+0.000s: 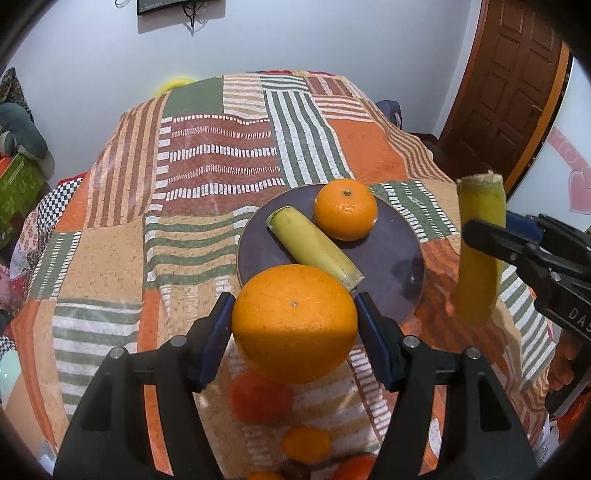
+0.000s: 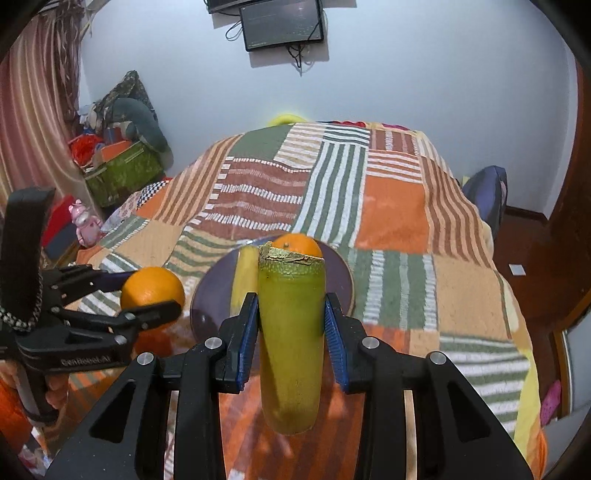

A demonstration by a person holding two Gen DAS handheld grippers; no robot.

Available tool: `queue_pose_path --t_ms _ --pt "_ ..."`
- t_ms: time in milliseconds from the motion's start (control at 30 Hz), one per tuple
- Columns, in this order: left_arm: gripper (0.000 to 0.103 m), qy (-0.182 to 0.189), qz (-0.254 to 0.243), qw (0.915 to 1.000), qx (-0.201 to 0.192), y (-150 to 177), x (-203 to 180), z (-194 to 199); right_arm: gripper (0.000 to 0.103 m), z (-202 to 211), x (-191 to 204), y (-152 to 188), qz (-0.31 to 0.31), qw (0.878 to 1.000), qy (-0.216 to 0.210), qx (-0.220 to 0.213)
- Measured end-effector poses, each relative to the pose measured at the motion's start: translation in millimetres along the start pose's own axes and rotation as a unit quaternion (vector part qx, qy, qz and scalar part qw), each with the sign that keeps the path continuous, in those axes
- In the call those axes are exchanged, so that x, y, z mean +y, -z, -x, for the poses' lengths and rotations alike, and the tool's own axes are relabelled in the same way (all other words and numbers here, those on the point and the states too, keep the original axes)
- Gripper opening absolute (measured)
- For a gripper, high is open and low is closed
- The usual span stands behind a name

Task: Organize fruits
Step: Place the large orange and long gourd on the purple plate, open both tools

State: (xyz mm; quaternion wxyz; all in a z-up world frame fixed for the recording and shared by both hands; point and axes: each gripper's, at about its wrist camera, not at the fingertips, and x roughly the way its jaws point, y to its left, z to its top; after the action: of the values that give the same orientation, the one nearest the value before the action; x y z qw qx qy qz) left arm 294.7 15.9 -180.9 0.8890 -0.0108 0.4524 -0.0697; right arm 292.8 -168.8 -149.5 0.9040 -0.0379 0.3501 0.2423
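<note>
Left gripper (image 1: 293,325) is clamped on a big orange (image 1: 294,323), blue pads pressing both flanks, the fruit lifted clear of the cloth just short of the plate's near rim. Right gripper (image 2: 291,332) grips an upright yellow-green banana piece (image 2: 290,343) round its middle, cut end up, hanging above the cloth to the right of the plate. Between and just beyond them sits the dark round plate (image 1: 391,258), already carrying a second banana piece (image 1: 314,246) lying at a slant and, behind it and just beside it, a smaller orange (image 1: 345,209). All of this rests on a patchwork blanket (image 1: 221,184) of orange, green and brown striped blocks. Further back, a pale wall with a dark screen (image 2: 282,24) and dangling cables, and a wooden door (image 1: 506,85) on the right. The left wrist view alone picks up more small oranges (image 1: 306,444) low on the cloth beneath the gripper, blurred. The right wrist view alone shows a striped curtain (image 2: 33,122), a green box (image 2: 122,173) in a heap of belongings and a pink toy (image 2: 85,223) on the left, plus the person's fingers (image 2: 55,391) curled round the left gripper's handle.
</note>
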Motion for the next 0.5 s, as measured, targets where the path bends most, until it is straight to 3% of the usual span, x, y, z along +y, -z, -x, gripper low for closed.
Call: queue_pose_path --t_ms 500 --pt "0.065 -0.001 0.012 0.9993 0.036 -20 11 -44 0.032 -51 10 -23 0.038 0.999 0.009 0.011"
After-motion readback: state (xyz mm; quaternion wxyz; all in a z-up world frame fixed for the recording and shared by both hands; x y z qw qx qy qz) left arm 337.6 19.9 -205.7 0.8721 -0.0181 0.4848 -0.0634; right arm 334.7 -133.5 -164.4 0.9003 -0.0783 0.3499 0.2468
